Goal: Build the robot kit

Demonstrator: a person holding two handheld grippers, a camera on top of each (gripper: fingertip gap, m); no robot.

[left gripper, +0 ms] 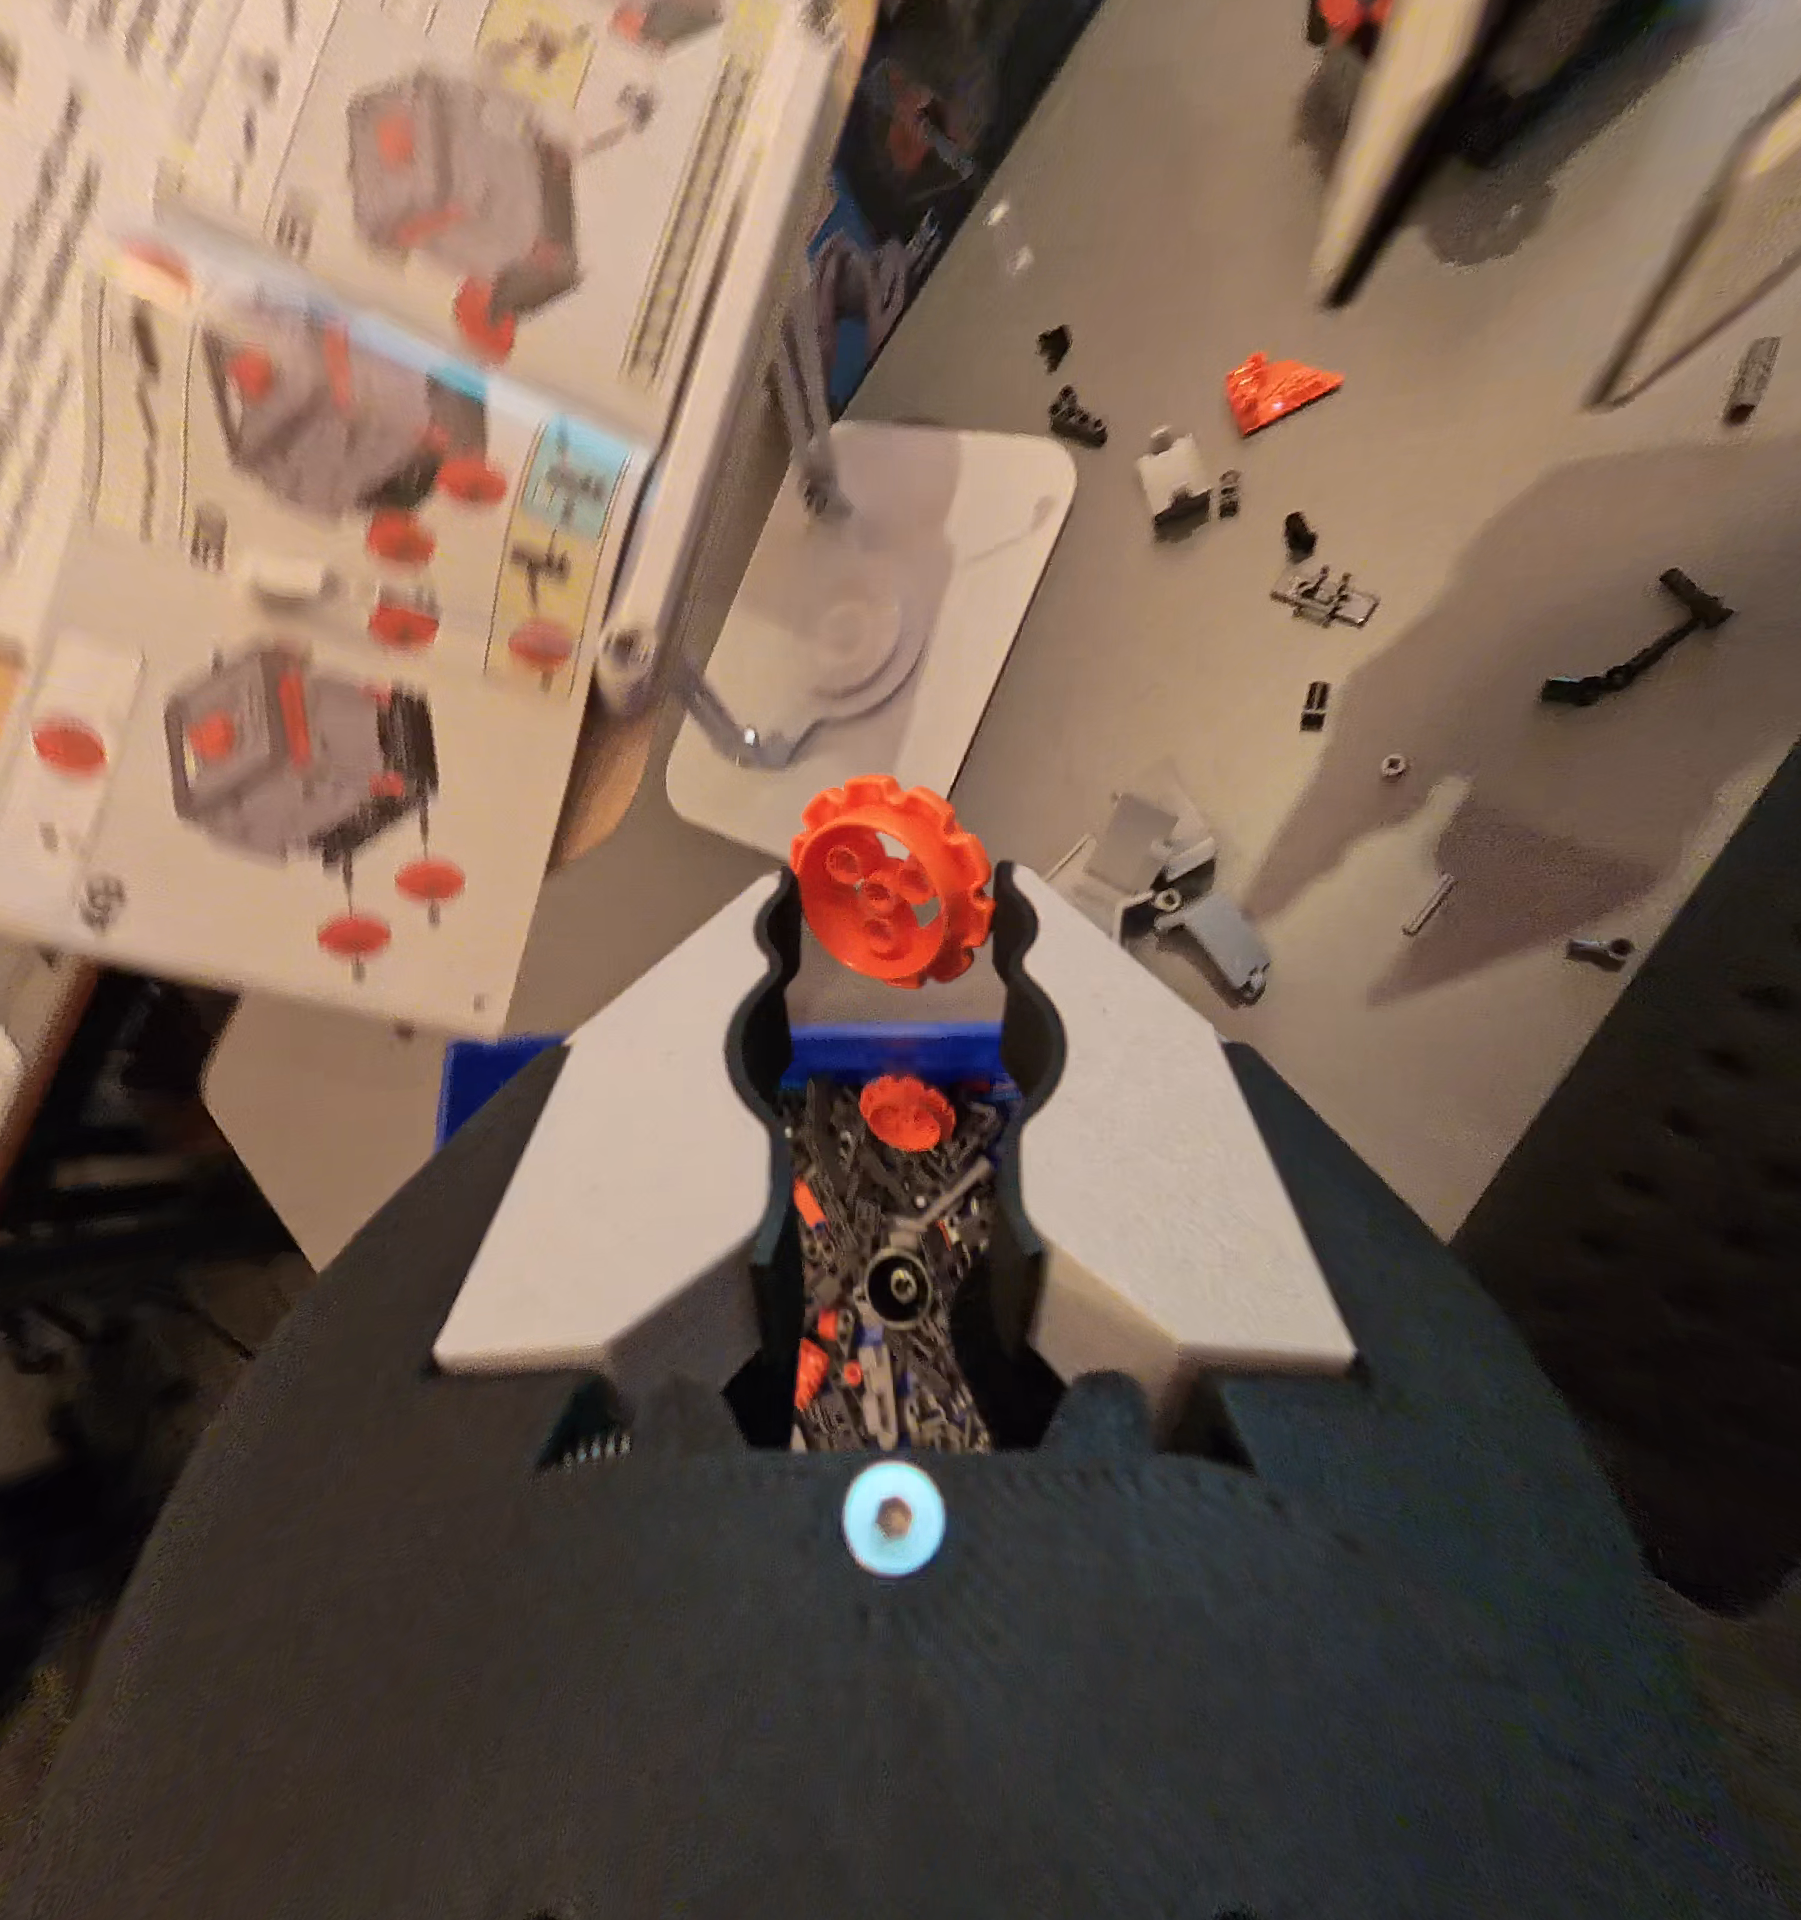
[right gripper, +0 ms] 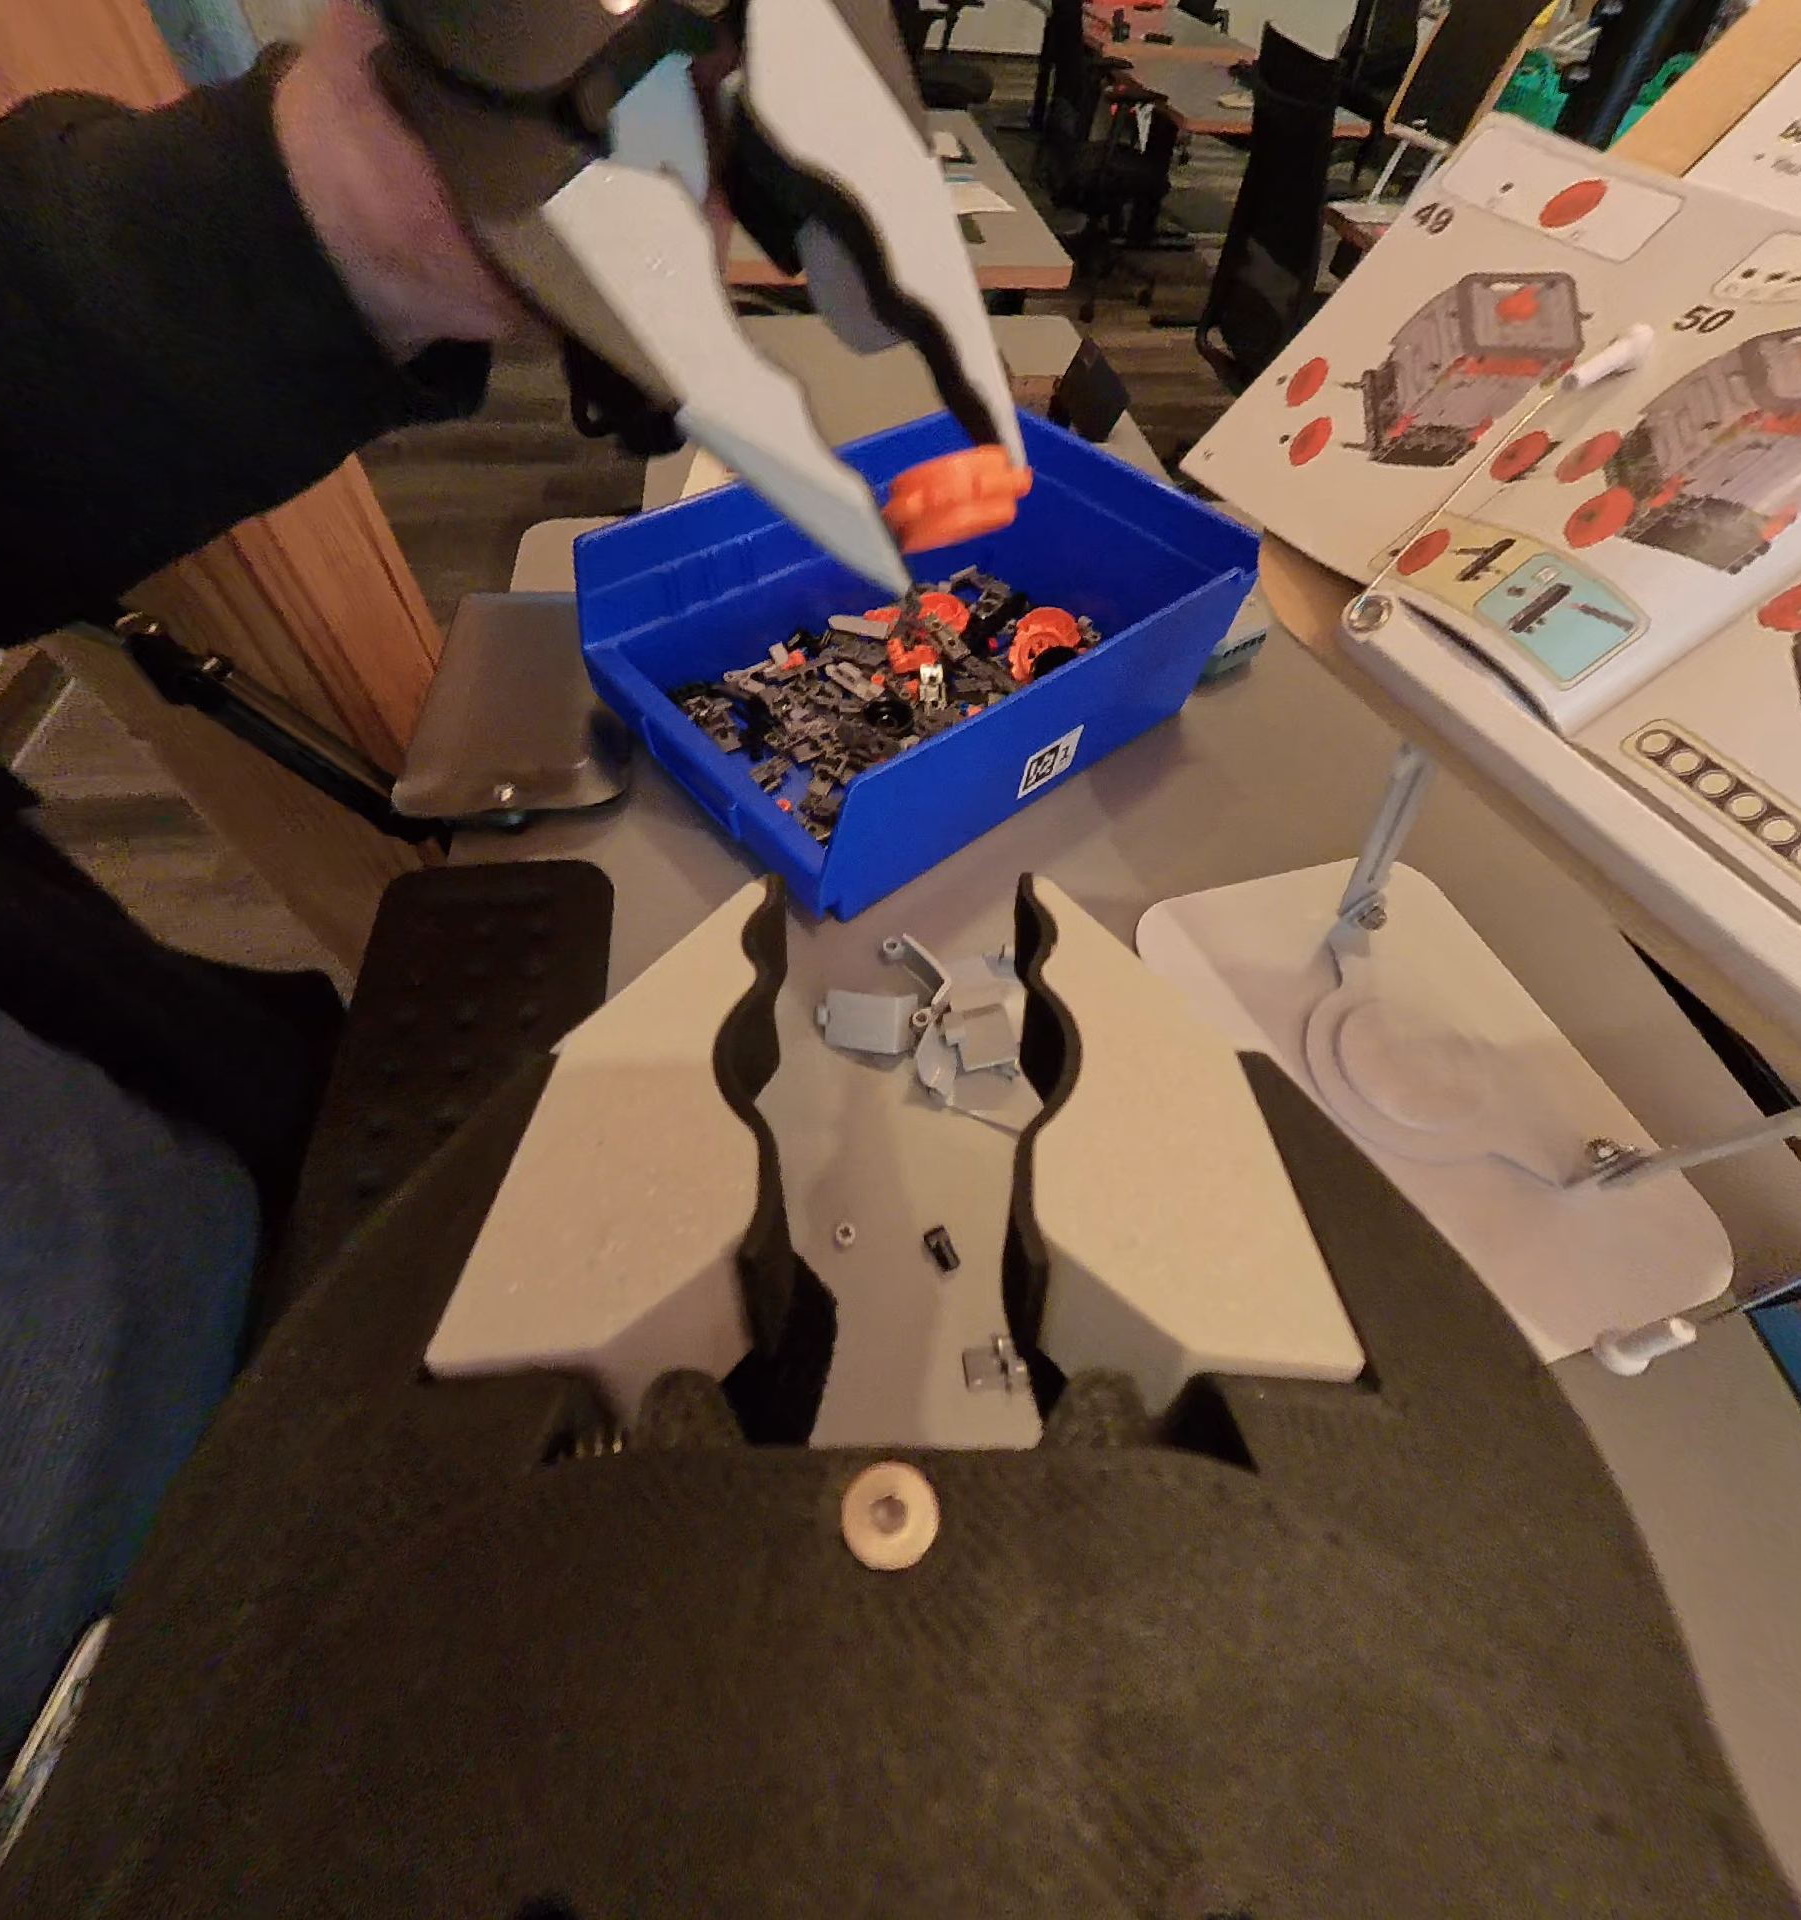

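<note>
Wheel point(left gripper: 888, 881) is sitting pinched at left gripper point(left gripper: 891, 914) tips above bin point(right gripper: 979, 821); right gripper point(right gripper: 894, 935) is idling open, empty.

Both wrist views downward, sharing blue bin point(right gripper: 989, 821)

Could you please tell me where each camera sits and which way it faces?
Left wrist view: on the left gripper, looking down into the blue bin; its jaws clamp the orange wheel.
Right wrist view: on the right gripper, open above the table, facing the bin; a sleeved hand shows.
Shared: bin, wheel, instruction booklet.
</note>
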